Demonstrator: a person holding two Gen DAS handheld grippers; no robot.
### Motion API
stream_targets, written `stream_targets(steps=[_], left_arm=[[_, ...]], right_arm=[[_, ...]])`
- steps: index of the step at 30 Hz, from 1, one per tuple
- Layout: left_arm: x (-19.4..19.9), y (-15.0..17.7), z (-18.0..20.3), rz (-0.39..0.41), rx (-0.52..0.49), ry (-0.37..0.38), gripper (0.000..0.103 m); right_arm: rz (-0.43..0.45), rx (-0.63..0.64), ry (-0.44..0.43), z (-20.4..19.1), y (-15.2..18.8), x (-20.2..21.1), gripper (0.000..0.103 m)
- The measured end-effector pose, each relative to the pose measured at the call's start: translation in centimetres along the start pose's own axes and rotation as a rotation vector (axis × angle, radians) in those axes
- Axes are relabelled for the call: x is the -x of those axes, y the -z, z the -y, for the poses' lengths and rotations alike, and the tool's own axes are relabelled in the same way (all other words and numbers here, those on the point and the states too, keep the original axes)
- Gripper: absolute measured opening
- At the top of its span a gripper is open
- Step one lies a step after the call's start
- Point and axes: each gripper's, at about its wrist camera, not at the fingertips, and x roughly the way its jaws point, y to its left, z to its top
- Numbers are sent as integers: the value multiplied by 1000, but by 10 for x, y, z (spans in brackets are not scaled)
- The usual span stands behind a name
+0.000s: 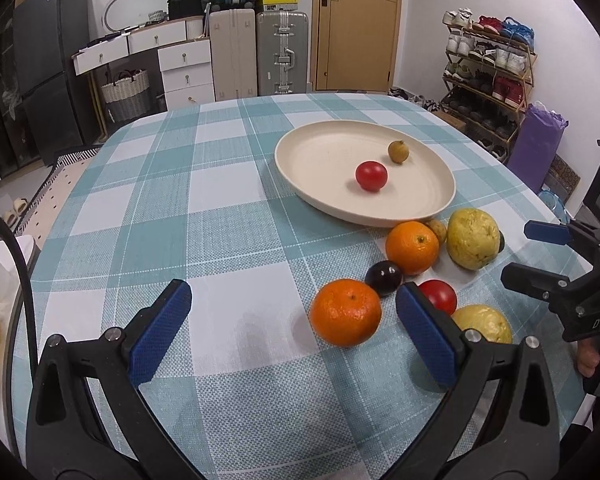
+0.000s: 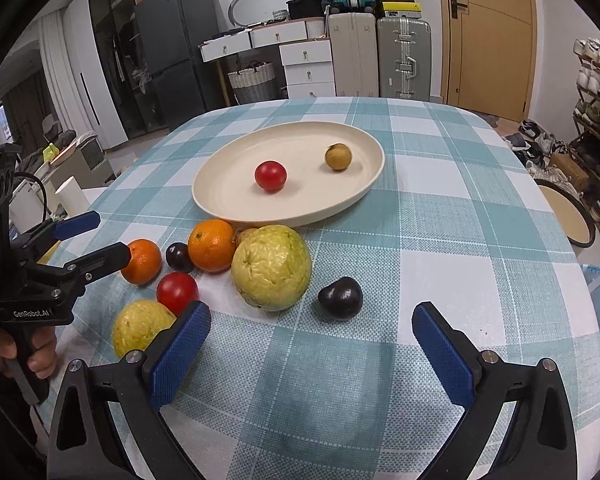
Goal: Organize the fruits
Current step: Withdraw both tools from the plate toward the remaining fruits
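Note:
A cream plate (image 1: 320,160) (image 2: 228,188) holds a red tomato (image 1: 371,176) (image 2: 270,175) and a small brown fruit (image 1: 398,152) (image 2: 338,156). In front of it on the checked cloth lie a mandarin (image 1: 345,312) (image 2: 142,261), an orange (image 1: 412,247) (image 2: 212,245), a dark plum (image 1: 384,277) (image 2: 179,257), a second tomato (image 1: 440,296) (image 2: 177,292), a large guava (image 1: 474,244) (image 2: 272,267), a yellow fruit (image 1: 484,322) (image 2: 142,328) and a dark fruit (image 2: 341,297). My left gripper (image 1: 292,300) (image 2: 114,236) is open, the mandarin just inside its right finger. My right gripper (image 2: 312,316) (image 1: 520,254) is open behind the dark fruit.
The table's rounded far edge faces suitcases (image 1: 282,52) and white drawers. A round stool (image 2: 568,216) stands beyond the right edge, near a shoe rack (image 1: 488,80). A person's hand (image 2: 40,352) holds the left gripper's handle. A white roll (image 2: 72,196) stands off the left edge.

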Motion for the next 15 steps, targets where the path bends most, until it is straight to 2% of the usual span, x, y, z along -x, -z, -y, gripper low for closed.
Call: stream_targets(steps=[7,15], left_arm=[[-11,3,0,-62,11,26,101],[-13,4,7,-76,-16,45,86]], right_arm=[[-22,-21,26,11,-1,-2,103],[-35,-37,44,20,-1,-4,103]])
